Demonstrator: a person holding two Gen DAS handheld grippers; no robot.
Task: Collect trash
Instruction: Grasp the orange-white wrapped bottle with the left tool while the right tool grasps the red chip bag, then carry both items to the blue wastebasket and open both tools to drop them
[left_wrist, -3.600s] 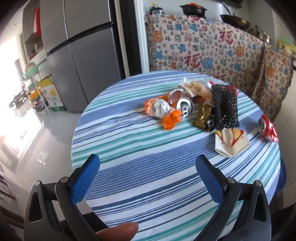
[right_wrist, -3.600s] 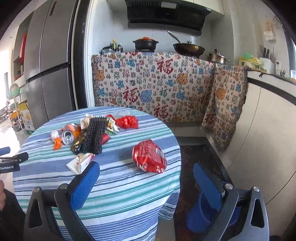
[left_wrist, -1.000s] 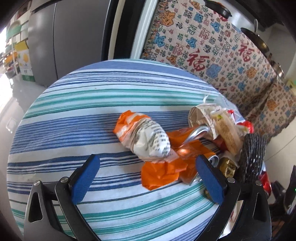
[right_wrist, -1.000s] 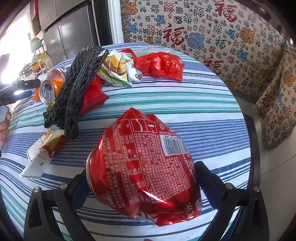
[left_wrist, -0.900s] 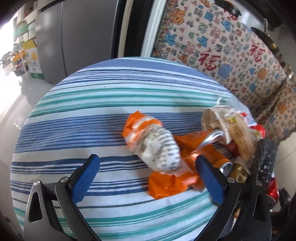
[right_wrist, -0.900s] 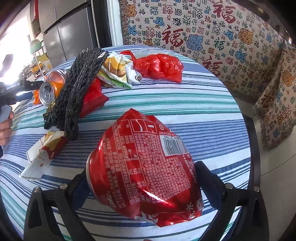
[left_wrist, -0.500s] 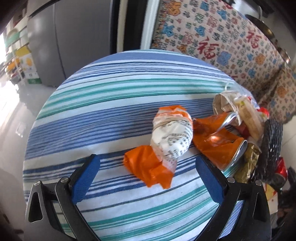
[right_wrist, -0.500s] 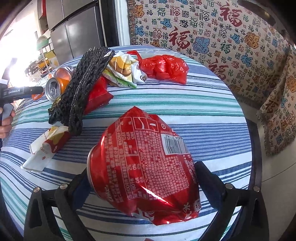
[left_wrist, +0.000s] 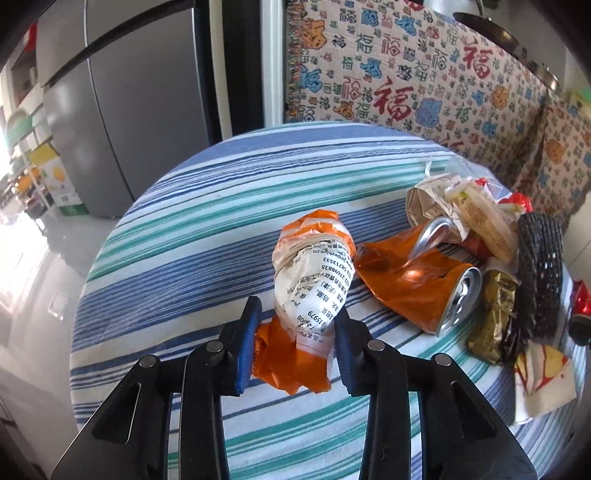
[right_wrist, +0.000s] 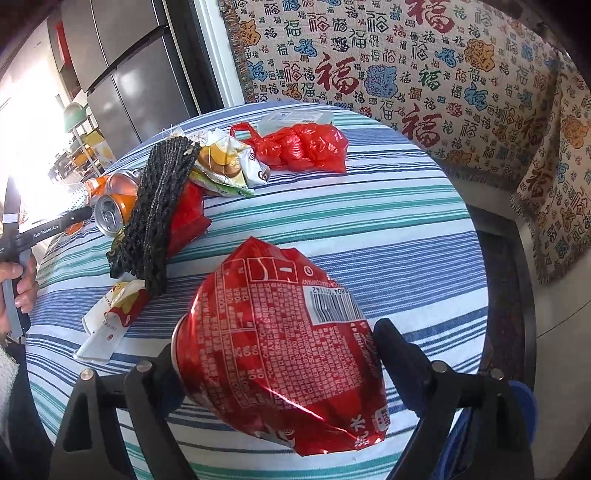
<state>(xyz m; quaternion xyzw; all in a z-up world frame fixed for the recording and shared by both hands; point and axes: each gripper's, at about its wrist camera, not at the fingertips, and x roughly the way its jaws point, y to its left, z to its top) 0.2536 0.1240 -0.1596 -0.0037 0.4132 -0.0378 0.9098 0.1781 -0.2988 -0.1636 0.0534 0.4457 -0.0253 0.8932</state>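
Pinching trash in both grippers, ready to carry off.
Left gripper (left_wrist: 295, 332) squeezes the orange wrapper (left_wrist: 310, 280); right gripper (right_wrist: 273, 354) clamps the red bag (right_wrist: 284, 350); pile waits at one o'clock.

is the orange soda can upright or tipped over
Tipped over. The orange can lies on its side on the striped tablecloth, dented, its silver top end facing sideways toward the camera rather than up.
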